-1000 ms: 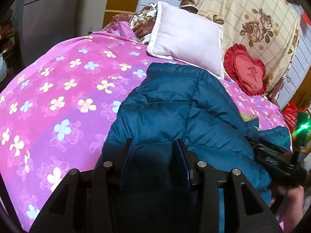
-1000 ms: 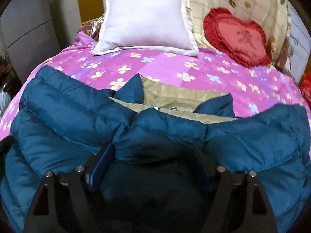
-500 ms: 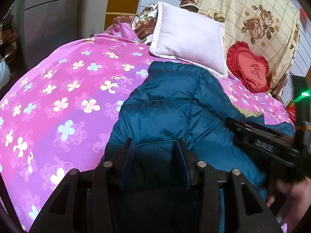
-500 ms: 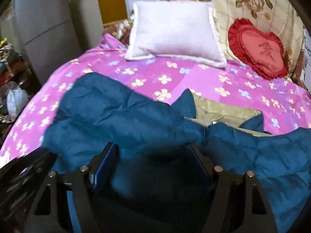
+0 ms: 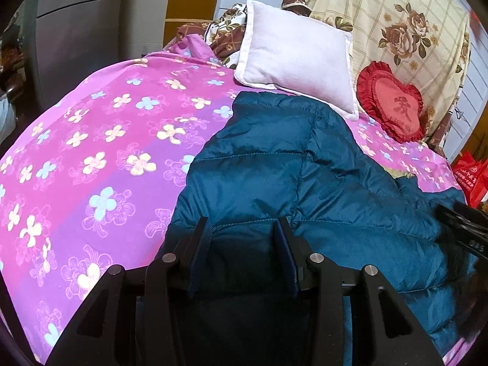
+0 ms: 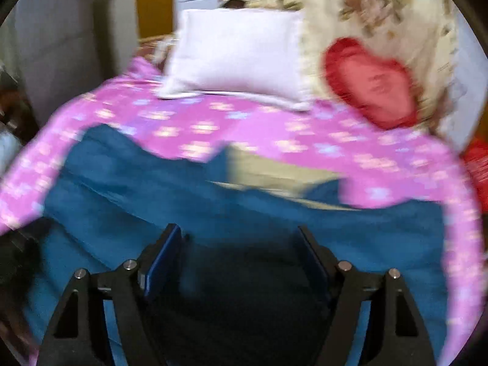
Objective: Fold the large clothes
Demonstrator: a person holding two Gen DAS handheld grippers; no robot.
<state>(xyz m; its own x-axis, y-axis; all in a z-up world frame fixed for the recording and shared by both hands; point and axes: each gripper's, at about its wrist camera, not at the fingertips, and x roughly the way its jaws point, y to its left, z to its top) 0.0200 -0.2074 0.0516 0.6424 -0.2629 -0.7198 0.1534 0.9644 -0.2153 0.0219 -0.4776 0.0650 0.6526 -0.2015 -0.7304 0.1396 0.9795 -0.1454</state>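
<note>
A teal quilted puffer jacket [image 5: 289, 177] lies on a bed with a pink flowered sheet [image 5: 91, 152]. In the left wrist view my left gripper [image 5: 242, 228] is open over the jacket's near edge, with fabric lying between its fingers. The right gripper's black body shows at the right edge of that view [image 5: 463, 231]. In the blurred right wrist view the jacket [image 6: 213, 201] spreads across the bed with its beige lining [image 6: 274, 174] showing at the collar. My right gripper [image 6: 241, 238] is open above the near part of the jacket.
A white pillow [image 5: 299, 58] and a red heart cushion [image 5: 393, 103] lie at the head of the bed against a floral cream cloth [image 5: 396, 21]. A grey cabinet [image 5: 76, 30] stands left. A red bag [image 5: 469, 180] sits right of the bed.
The right gripper swung left across the jacket, then pulled back to the right; its view is now blurred. The folded bulge of jacket seen between its fingers is gone. The left gripper barely moved.
</note>
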